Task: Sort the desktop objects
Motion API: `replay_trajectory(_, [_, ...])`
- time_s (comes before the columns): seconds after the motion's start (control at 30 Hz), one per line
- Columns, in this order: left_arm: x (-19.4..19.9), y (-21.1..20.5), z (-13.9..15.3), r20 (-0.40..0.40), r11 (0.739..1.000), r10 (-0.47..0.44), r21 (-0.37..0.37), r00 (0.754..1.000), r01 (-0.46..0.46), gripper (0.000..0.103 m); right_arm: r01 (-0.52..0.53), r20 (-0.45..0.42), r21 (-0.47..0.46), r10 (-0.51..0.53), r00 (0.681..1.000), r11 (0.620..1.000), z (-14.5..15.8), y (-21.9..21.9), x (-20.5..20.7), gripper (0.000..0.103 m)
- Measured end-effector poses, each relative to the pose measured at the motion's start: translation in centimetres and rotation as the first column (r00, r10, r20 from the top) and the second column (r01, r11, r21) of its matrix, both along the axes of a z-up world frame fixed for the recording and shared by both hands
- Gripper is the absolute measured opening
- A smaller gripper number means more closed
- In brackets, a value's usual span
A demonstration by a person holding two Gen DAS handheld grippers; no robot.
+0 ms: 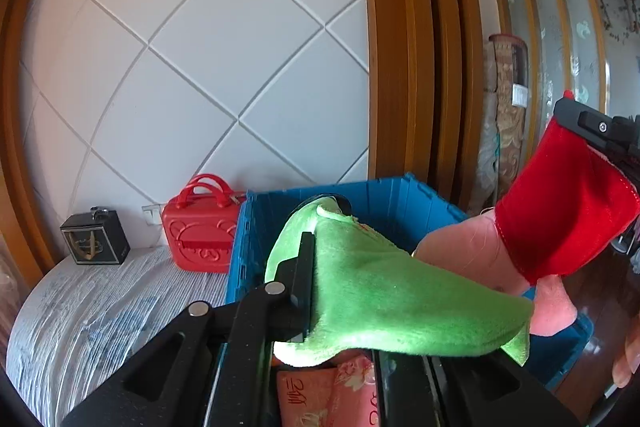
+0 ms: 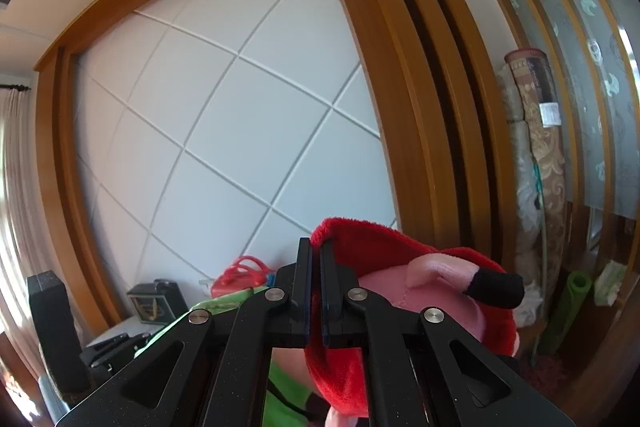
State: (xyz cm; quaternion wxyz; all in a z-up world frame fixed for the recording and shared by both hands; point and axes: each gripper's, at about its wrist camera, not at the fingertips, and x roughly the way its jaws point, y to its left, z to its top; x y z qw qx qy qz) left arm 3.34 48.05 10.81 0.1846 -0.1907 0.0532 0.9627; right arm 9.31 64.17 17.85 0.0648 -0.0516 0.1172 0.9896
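blue crate point(image 1: 400, 203): landmark, rigid | plush toy point(image 1: 460, 251): above crate, soft, light, floppy, best taken by cloth edges | left hand-held gripper point(image 1: 312, 287): clamped on green cloth point(image 1: 392, 291) | right hand-held gripper point(image 2: 316, 291): clamped on red dress point(image 2: 360, 243)

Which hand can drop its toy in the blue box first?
Left, probably. Its green plush hangs right above the open blue crate; the right gripper holds its red-dressed pink plush toward the crate's right side.
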Motion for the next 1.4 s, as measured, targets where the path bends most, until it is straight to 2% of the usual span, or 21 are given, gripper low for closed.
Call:
replay_trajectory(0.13, [-1.3, 1.8, -4.3, 0.135, 0.995, 0.054, -0.086, 0.989, -0.042, 0.01, -0.04, 0.139, -0.07, 0.05, 0.989, 0.997, -5.2, 3.3, -1.9, 0.003])
replay_trajectory(0.23, [-1.5, 2.1, -6.6, 0.209, 0.987, 0.106, -0.138, 0.972, -0.078, 0.028, -0.049, 0.255, -0.094, 0.072, 0.964, 0.994, -9.4, 4.3, -2.7, 0.004])
replay_trajectory(0.27, [-1.3, 2.1, -7.1, 0.22, 0.987, 0.111, -0.141, 0.969, -0.081, 0.038, -0.043, 0.283, -0.08, 0.064, 0.957, 0.996, -10.3, 4.4, -2.6, 0.004])
replay_trajectory(0.3, [-1.0, 1.9, -7.5, 0.229, 0.986, 0.114, -0.142, 0.967, -0.083, 0.047, -0.042, 0.309, -0.074, 0.063, 0.949, 0.996, -10.9, 4.4, -2.4, 0.004])
replay_trajectory(0.4, [0.2, 1.3, -8.0, 0.224, 0.986, 0.115, -0.142, 0.968, -0.085, 0.062, -0.038, 0.368, -0.074, 0.063, 0.928, 0.997, -12.7, 4.4, -1.7, 0.004])
replay_trajectory(0.5, [1.8, 0.5, -8.0, 0.2, 0.987, 0.107, -0.141, 0.974, -0.079, 0.078, -0.047, 0.37, -0.059, 0.066, 0.927, 0.997, -13.5, 3.8, -0.3, 0.004])
replay_trajectory(0.63, [4.1, -1.4, -7.4, 0.193, 0.993, 0.07, -0.11, 0.979, -0.049, 0.08, -0.03, 0.392, -0.021, 0.036, 0.919, 0.999, -14.0, 1.6, 1.7, 0.01])
replay_trajectory(0.67, [4.9, -1.9, -7.3, 0.184, 0.994, 0.057, -0.101, 0.981, -0.039, 0.081, -0.026, 0.393, -0.021, 0.032, 0.919, 0.999, -14.1, 1.2, 2.2, 0.022])
replay_trajectory(0.7, [5.6, -2.4, -7.1, 0.176, 0.995, 0.049, -0.093, 0.983, -0.033, 0.082, -0.026, 0.391, -0.024, 0.033, 0.92, 0.999, -14.3, 0.9, 2.7, 0.051])
replay_trajectory(0.73, [6.1, -2.7, -6.9, 0.17, 0.996, 0.041, -0.083, 0.985, -0.027, 0.083, -0.026, 0.386, -0.027, 0.034, 0.922, 0.999, -14.3, 0.4, 3.3, 0.071])
replay_trajectory(0.77, [6.7, -3.1, -6.6, 0.163, 0.998, 0.028, -0.067, 0.986, -0.017, 0.085, -0.015, 0.385, -0.018, 0.021, 0.923, 1.0, -14.4, -0.1, 3.8, 0.103])
replay_trajectory(0.83, [7.7, -4.1, -6.1, 0.15, 1.0, -0.001, -0.021, 0.989, 0.004, 0.091, 0.036, 0.382, 0.026, -0.043, 0.923, 0.999, -14.4, -1.0, 4.9, 0.102])
replay_trajectory(0.9, [8.7, -4.9, -5.7, 0.13, 1.0, -0.021, 0.016, 0.991, 0.019, 0.101, 0.046, 0.375, 0.026, -0.053, 0.926, 0.999, -14.4, -1.4, 5.9, 0.102])
replay_trajectory(1.07, [10.7, -5.8, -4.8, 0.095, 0.999, -0.03, 0.043, 0.995, 0.026, 0.102, 0.102, 0.361, 0.026, -0.104, 0.927, 0.994, -13.7, -2.1, 8.8, 0.103])
replay_trajectory(1.4, [12.0, -5.5, -5.3, 0.132, 0.997, -0.072, 0.043, 0.989, 0.067, 0.102, 0.15, 0.36, 0.054, -0.159, 0.919, 0.987, -13.0, -3.7, 12.5, 0.103])
